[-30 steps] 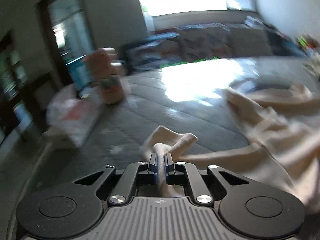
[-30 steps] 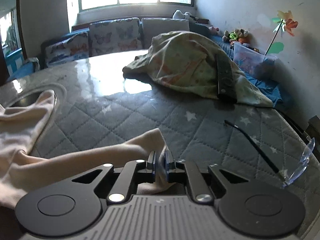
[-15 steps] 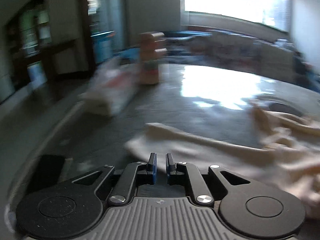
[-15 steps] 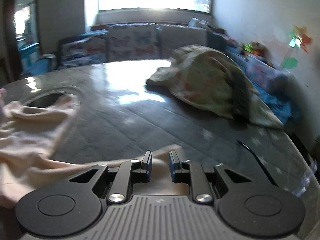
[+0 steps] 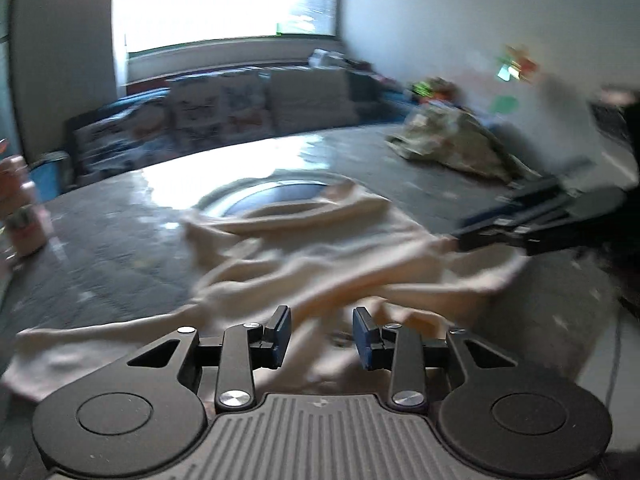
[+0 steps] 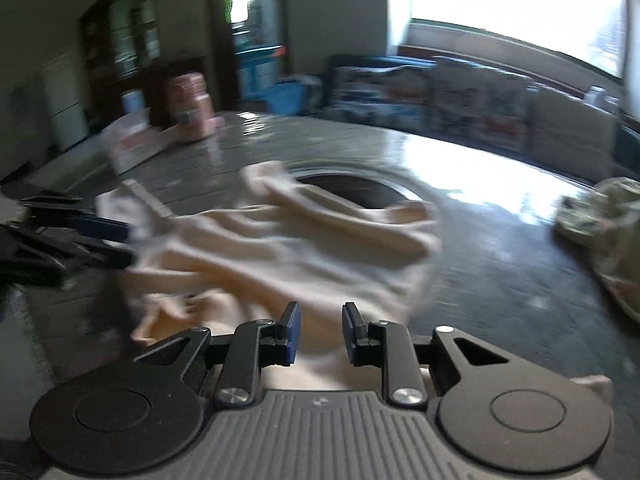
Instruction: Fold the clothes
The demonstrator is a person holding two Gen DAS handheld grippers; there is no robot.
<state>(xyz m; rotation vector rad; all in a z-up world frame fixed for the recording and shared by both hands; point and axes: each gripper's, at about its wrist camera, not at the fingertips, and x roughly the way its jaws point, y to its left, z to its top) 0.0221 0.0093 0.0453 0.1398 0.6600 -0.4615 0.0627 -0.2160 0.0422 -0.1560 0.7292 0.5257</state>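
Observation:
A cream garment [image 5: 320, 256] lies crumpled on the grey quilted table cover [image 5: 120, 248]. My left gripper [image 5: 320, 332] hovers over its near edge. Its jaws are opening, with cloth under the gap but not pinched. In the right wrist view the same garment [image 6: 280, 256] spreads ahead of my right gripper [image 6: 318, 328], whose blue pads stand apart and hold nothing. Each view also shows the other tool: the right gripper [image 5: 464, 236] reaches in over the garment's right side, and the left gripper [image 6: 120, 240] comes in from the left edge. Both pictures are motion-blurred.
A dark round opening [image 5: 276, 196] in the table lies just beyond the garment. A patterned cloth heap [image 5: 452, 148] sits at the far right. A pink jar [image 6: 192, 108] and a white box [image 6: 132, 144] stand at the far left. Cushions [image 5: 240, 108] line the bench under the window.
Both grippers let go of the garment ends they pinched a second ago, and their jaws have spread. Both views have swung inward over the crumpled garment, so each now shows the other gripper.

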